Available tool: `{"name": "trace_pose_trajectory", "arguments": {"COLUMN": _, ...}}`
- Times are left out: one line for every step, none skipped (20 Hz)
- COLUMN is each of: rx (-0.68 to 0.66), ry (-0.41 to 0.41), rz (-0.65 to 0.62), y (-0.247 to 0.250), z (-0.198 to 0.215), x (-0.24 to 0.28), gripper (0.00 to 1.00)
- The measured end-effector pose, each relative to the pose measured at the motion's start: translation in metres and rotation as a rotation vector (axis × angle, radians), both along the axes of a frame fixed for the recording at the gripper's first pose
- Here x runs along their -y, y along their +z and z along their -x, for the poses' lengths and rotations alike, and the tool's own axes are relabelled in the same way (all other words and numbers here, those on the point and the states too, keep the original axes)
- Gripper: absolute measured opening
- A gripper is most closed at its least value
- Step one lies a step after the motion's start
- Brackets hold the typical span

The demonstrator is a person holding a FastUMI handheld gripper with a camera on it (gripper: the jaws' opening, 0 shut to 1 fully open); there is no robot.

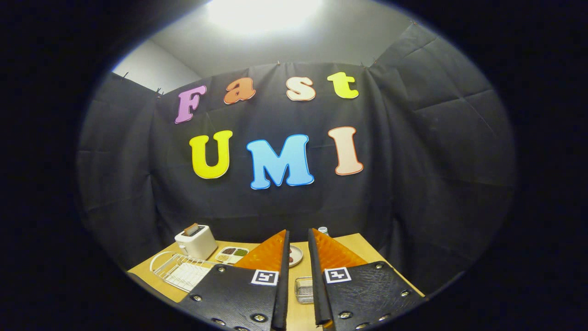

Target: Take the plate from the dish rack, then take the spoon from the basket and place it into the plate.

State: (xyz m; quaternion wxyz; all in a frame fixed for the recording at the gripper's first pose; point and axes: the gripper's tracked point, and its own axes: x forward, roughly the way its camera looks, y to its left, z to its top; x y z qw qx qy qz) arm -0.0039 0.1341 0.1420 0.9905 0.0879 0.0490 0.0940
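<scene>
My gripper (297, 239) is held high above a wooden table (356, 250), its fingers a narrow gap apart with nothing between them. Through that gap I see a small metal mesh basket (303, 289) on the table; I cannot make out what it holds. Beyond it, still in the gap, lies a small round pale plate (296, 255) with something dark on it. A white wire dish rack (180, 271) stands off to the left of the left finger, with something flat and white inside it.
A white toaster (195, 241) stands behind the rack. A divided white tray (232, 253) of seasonings lies between the toaster and the left finger. A bottle top (323, 229) peeks over the right finger. Black cloth walls close in the table.
</scene>
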Motion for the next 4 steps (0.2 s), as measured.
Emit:
{"name": "trace_pose_trajectory", "arguments": {"rx": 0.014, "ry": -0.007, "rz": 0.01, "y": -0.002, "z": -0.007, "x": 0.011, "gripper": 0.22}}
{"name": "trace_pose_trajectory", "arguments": {"rx": 0.027, "ry": -0.015, "rz": 0.023, "y": -0.003, "z": -0.014, "x": 0.023, "gripper": 0.22}}
{"name": "trace_pose_trajectory", "arguments": {"rx": 0.037, "ry": -0.021, "rz": 0.035, "y": -0.006, "z": -0.02, "x": 0.033, "gripper": 0.22}}
{"name": "trace_pose_trajectory", "arguments": {"rx": 0.048, "ry": -0.026, "rz": 0.044, "y": -0.009, "z": -0.026, "x": 0.041, "gripper": 0.22}}
